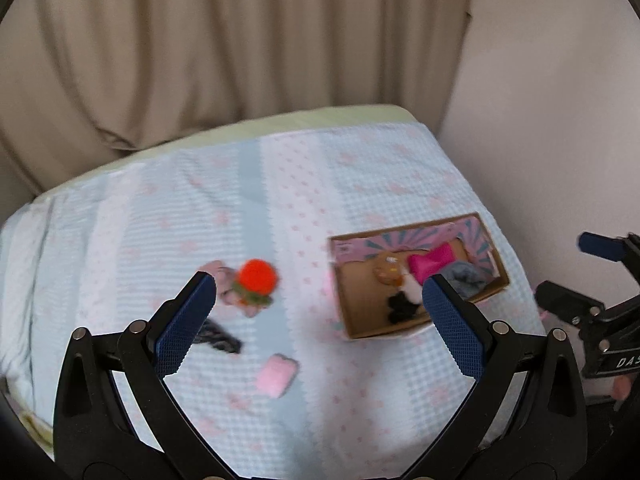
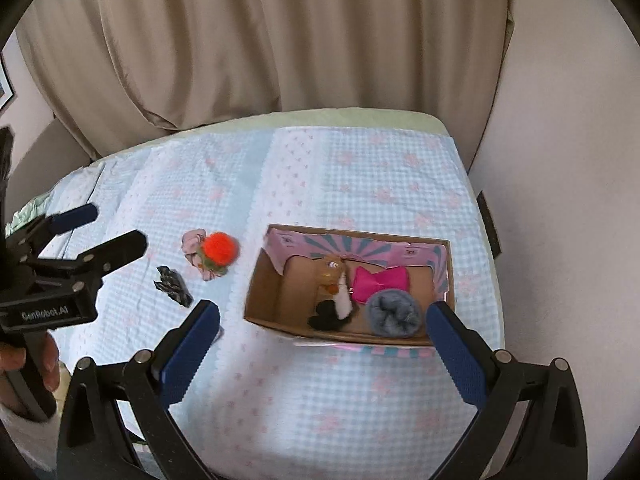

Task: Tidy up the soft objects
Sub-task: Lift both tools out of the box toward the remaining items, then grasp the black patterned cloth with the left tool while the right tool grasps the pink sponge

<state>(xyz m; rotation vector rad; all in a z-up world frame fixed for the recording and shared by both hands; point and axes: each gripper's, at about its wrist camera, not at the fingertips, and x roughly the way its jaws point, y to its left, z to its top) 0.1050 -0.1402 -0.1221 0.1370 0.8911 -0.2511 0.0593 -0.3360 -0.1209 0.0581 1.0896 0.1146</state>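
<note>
A cardboard box (image 2: 260, 280) with a pink patterned inner wall sits on the bed; it also shows in the left wrist view (image 1: 344, 300). Inside it lie a magenta bow (image 2: 380, 280), a grey fuzzy roll (image 2: 394, 314), a brown toy (image 2: 330, 270) and a black-and-white plush (image 2: 334, 310). Left of the box lie an orange pompom toy (image 1: 256, 276) on a pink scrunchie (image 1: 218, 272), a dark patterned piece (image 1: 220, 338) and a pink soft pad (image 1: 277, 374). My left gripper (image 1: 320, 300) is open and empty above these. My right gripper (image 2: 322, 324) is open and empty over the box's near edge.
The bed (image 2: 360, 168) has a light blue checked cover with pink bows. Beige curtains (image 2: 240, 40) hang behind it and a wall (image 2: 560, 160) stands at the right. The left gripper shows at the left of the right wrist view (image 2: 94, 228).
</note>
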